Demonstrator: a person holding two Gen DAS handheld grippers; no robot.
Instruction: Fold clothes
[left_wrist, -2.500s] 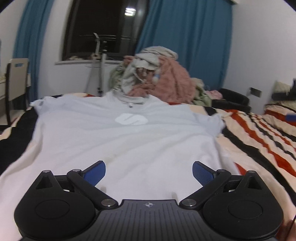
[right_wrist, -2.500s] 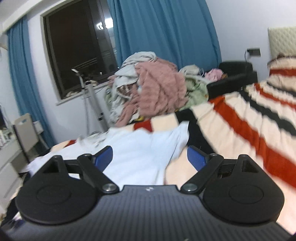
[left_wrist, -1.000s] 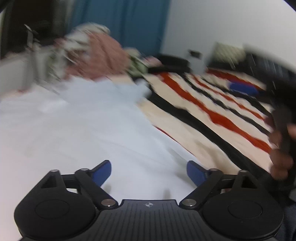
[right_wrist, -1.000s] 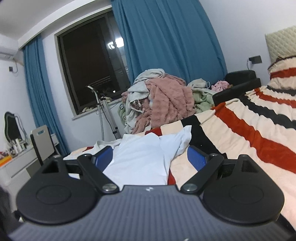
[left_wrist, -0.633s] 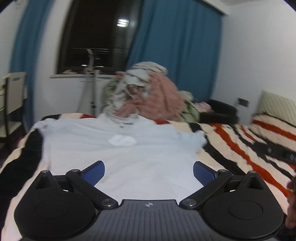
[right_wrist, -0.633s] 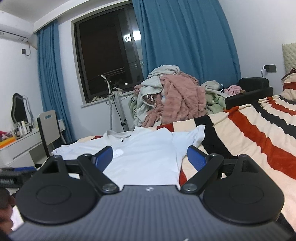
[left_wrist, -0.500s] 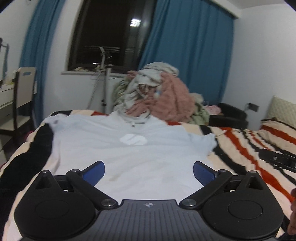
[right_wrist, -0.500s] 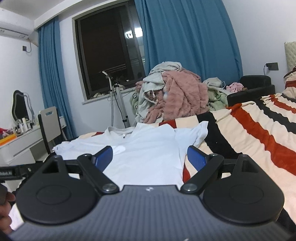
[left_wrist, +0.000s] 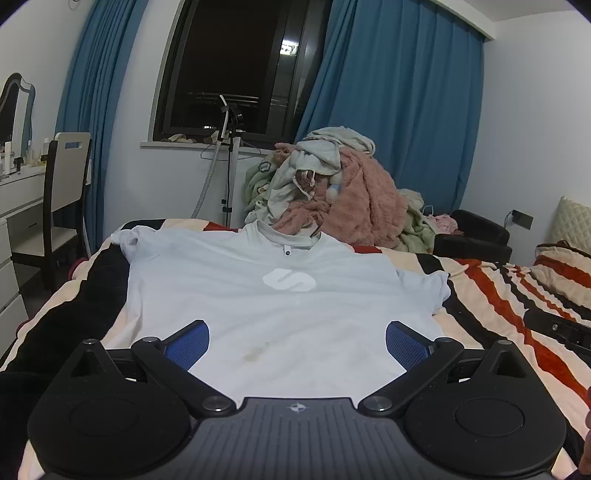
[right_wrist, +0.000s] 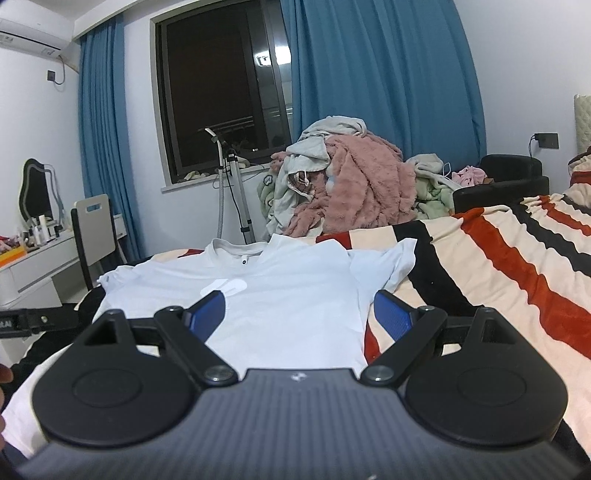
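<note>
While our left gripper (left_wrist: 297, 341) and right gripper (right_wrist: 299, 314) hover spread apart, the T-shirt (left_wrist: 280, 314) shows a white wordless logo (left_wrist: 290, 282).

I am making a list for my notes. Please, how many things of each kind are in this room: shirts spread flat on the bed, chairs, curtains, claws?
Shirt spread flat: 1
Chair: 1
Curtains: 2
Claws: 2, left claw and right claw, both open and empty
Total: 6

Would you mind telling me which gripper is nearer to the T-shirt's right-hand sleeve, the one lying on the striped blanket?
Right. The right gripper hangs open over the shirt's edge just below that sleeve; the left gripper hangs open over the T-shirt's middle.
</note>
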